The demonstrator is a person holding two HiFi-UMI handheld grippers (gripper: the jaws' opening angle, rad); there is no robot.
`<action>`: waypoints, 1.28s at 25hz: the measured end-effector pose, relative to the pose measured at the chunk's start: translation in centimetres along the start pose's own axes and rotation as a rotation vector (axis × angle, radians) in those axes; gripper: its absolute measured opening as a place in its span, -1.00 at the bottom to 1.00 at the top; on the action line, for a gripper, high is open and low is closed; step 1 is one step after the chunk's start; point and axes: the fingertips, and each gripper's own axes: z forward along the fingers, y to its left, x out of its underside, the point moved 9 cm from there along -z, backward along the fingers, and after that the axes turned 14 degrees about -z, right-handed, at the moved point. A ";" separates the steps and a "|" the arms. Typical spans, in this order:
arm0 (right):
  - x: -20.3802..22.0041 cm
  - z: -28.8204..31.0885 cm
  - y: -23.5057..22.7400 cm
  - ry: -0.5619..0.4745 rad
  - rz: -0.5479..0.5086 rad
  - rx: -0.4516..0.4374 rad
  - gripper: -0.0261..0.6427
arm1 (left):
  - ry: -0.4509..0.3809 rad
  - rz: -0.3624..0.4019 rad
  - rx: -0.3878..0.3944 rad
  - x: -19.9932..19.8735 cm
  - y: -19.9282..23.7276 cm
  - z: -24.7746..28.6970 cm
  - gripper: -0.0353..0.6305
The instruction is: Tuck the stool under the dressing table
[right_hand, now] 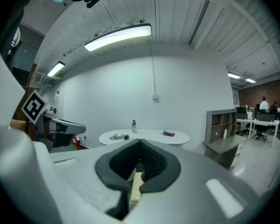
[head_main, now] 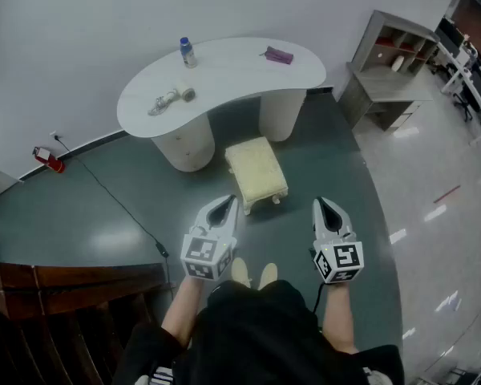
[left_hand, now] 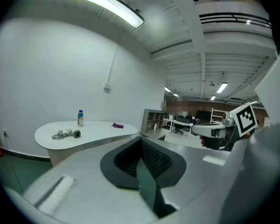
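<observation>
left gripper [head_main: 224,208]: jaws clenched together, empty, lower centre of head view | right gripper [head_main: 324,208]: clenched, empty, to its right | stool [head_main: 257,171]: frame centre, just above both grippers, untouched, mostly outside dressing table [head_main: 224,74], far end between its pedestals

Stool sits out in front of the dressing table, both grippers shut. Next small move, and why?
The stool stands mostly out from the dressing table, facing the opening under it. The left gripper and right gripper are shut, empty and clear of it. So probably: lower both forward to the stool's near edge, ready to push.
</observation>
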 end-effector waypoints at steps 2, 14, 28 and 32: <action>-0.1 0.2 0.0 -0.004 -0.001 0.000 -0.92 | 0.003 0.002 0.000 0.1 0.1 0.1 -0.88; -1.2 1.4 1.2 -0.017 0.032 -0.004 -0.92 | -0.004 -0.006 0.007 -0.4 1.9 -0.3 -0.88; -2.1 4.0 3.6 -0.010 0.038 0.020 -0.92 | -0.010 -0.021 0.037 -1.4 5.5 -0.1 -0.88; -2.1 5.8 2.7 -0.012 0.034 0.014 -0.92 | -0.009 -0.022 0.030 -1.6 6.1 1.5 -0.88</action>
